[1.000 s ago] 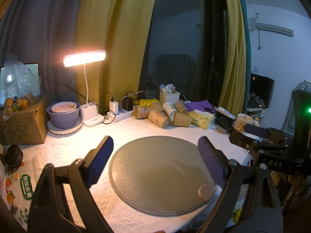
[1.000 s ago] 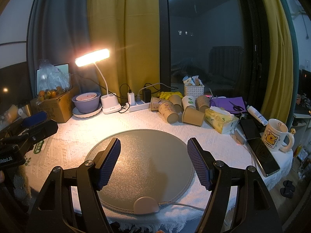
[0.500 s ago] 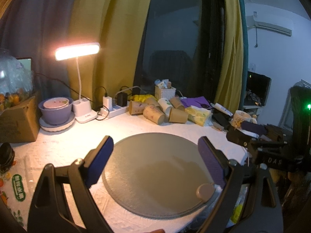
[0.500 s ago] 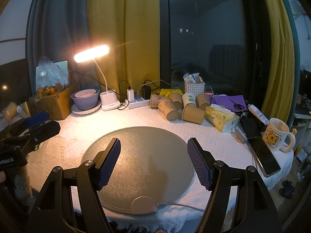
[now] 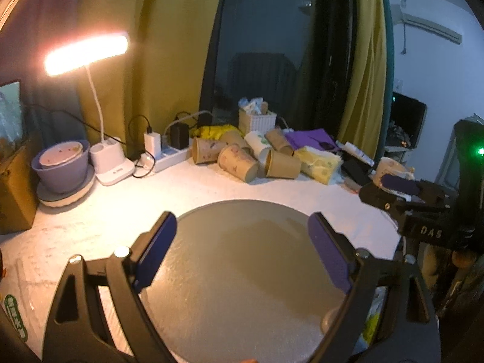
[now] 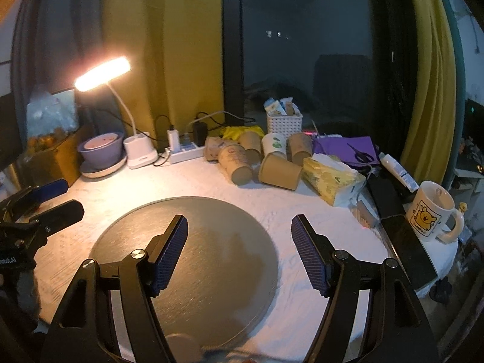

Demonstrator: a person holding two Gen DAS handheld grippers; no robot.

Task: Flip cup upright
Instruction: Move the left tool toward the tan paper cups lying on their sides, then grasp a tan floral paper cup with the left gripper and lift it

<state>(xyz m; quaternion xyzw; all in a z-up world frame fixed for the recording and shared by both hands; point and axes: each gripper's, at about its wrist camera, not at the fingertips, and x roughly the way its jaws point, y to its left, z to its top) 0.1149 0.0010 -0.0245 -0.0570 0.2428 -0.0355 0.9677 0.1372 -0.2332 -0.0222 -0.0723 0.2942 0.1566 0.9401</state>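
Note:
Several brown paper cups lie on their sides in a pile at the back of the table; a white cup stands among them. A round grey mat lies in front, bare. My left gripper is open and empty above the mat's near side. My right gripper is open and empty over the mat's right part. Each gripper also shows in the other's view, the right one and the left one.
A lit desk lamp and a purple bowl stand at the back left beside a cardboard box. A power strip, white basket, tissue pack, phone and bear mug crowd the back and right.
Both grippers have moved forward and a little lower toward the cups; the cups and lamp look larger. Both jaws stay open and empty.

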